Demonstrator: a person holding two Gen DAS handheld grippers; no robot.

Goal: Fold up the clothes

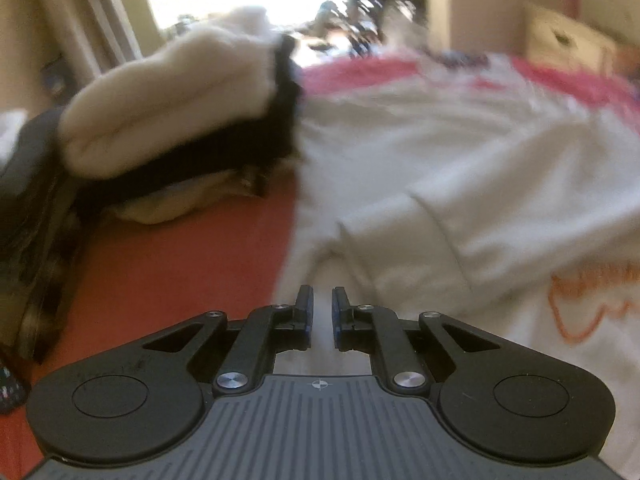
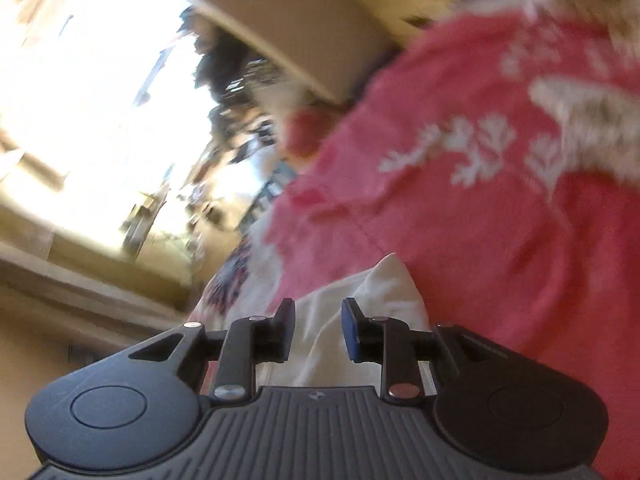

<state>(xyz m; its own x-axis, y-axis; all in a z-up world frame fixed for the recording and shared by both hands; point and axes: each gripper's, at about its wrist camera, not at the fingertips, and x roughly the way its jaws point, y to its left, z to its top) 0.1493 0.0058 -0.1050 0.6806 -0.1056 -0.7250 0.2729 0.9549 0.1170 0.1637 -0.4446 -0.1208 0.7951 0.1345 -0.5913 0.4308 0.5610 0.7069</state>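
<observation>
Where the white sweatshirt (image 1: 460, 168) lies spread over the coral-red bed cover (image 1: 168, 272), it fills the right and middle of the left wrist view, with one sleeve folded across its body and its cuff end reaching down toward the camera. An orange looping script (image 1: 588, 304) runs along the garment's right edge, too blurred and cropped to read. Beyond the sweatshirt a pink blanket (image 1: 360, 74) with white snowflake figures lies across the far side of the bed. To the left a stack of folded clothes (image 1: 176, 120) sits on the cover, cream fleece on top, black cloth under it, just beside the sweatshirt's edge.

The left gripper (image 1: 321, 312) points downward over the sweatshirt's near edge. Its jaws stand nearly together with a narrow slit between the blue pads; white cloth shows through the slit, but whether the pads pinch it cannot be told.

In the right wrist view, rolled hard to one side and smeared, the right gripper (image 2: 318, 330) has its jaws partly apart, and a raised peak of white cloth (image 2: 380, 280) stands in the gap. The pads do not visibly press on it. The pink snowflake blanket (image 2: 500, 184) fills the right of this view, and a bright window (image 2: 100, 92) the left.
</observation>
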